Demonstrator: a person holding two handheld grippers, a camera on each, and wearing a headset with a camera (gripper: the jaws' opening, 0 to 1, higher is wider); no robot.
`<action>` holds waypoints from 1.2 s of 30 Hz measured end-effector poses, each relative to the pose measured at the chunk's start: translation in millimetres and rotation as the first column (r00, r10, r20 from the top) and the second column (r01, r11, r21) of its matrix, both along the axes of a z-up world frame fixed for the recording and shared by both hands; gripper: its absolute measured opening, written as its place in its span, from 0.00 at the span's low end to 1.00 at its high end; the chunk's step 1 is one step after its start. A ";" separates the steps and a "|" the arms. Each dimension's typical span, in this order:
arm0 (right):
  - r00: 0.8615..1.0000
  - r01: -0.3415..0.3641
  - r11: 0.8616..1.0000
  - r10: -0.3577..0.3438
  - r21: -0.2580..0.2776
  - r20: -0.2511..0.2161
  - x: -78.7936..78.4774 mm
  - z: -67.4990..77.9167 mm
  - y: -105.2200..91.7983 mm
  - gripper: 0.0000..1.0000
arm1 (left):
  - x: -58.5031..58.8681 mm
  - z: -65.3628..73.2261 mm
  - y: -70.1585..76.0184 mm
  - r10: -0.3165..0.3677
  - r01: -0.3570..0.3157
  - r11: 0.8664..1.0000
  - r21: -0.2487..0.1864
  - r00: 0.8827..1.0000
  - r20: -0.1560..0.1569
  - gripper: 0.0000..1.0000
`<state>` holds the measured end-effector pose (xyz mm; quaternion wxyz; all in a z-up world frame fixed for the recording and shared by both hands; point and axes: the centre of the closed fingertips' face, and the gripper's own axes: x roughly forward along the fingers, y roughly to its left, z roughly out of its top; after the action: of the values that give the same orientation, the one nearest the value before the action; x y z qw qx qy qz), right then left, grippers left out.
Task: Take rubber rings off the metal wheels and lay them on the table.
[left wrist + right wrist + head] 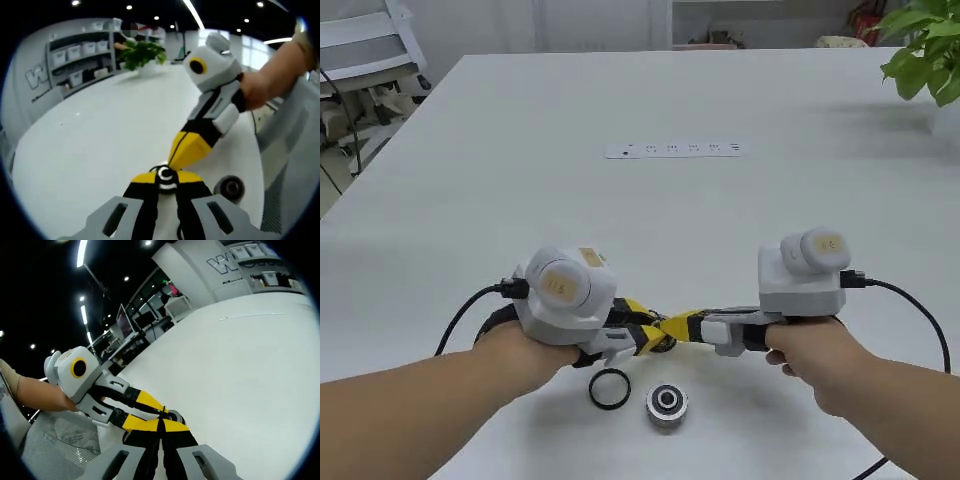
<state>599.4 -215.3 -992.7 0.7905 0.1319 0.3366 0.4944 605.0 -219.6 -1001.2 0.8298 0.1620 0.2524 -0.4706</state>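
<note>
My left gripper (655,338) is shut on a small metal wheel (165,178), held just above the table. My right gripper (672,326) comes in from the right. Its yellow jaws are shut, and their tips pinch the black rubber ring (159,169) at the rim of that wheel. In the right gripper view the same wheel (174,416) sits right at my right gripper (160,421), with the left gripper's jaws behind it. A loose black rubber ring (609,388) lies flat on the table. Beside it stands a second metal wheel (667,402), also visible as wheel (231,187).
A white power strip (677,150) lies across the middle of the white table (640,220). A potted plant (928,50) stands at the far right corner. Black cables (920,310) trail from both grippers. A chair (370,50) stands off the table's far left.
</note>
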 end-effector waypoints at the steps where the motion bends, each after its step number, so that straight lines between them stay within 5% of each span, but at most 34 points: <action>1: 1.000 0.004 1.000 -0.004 0.002 -0.002 -0.2 0.6 -0.6 0.00 | 0.0 0.2 -0.1 0.001 -0.001 1.000 0.000 1.000 0.000 0.12; 20: 0.999 0.051 0.999 -0.051 0.003 -0.019 4.5 -3.0 -10.5 0.00 | -2.3 4.5 -3.0 -0.029 0.029 1.000 -0.002 1.000 0.005 0.17; 36: 0.999 0.044 0.998 -0.043 0.037 -0.029 -2.6 10.7 -5.6 0.00 | -22.1 36.3 13.8 -0.082 0.084 0.995 -0.058 0.996 0.032 0.24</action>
<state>596.8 -220.9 -982.0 0.7936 0.1611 0.3356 0.4812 582.9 -205.9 -964.9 0.8176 0.1544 0.2191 -0.5096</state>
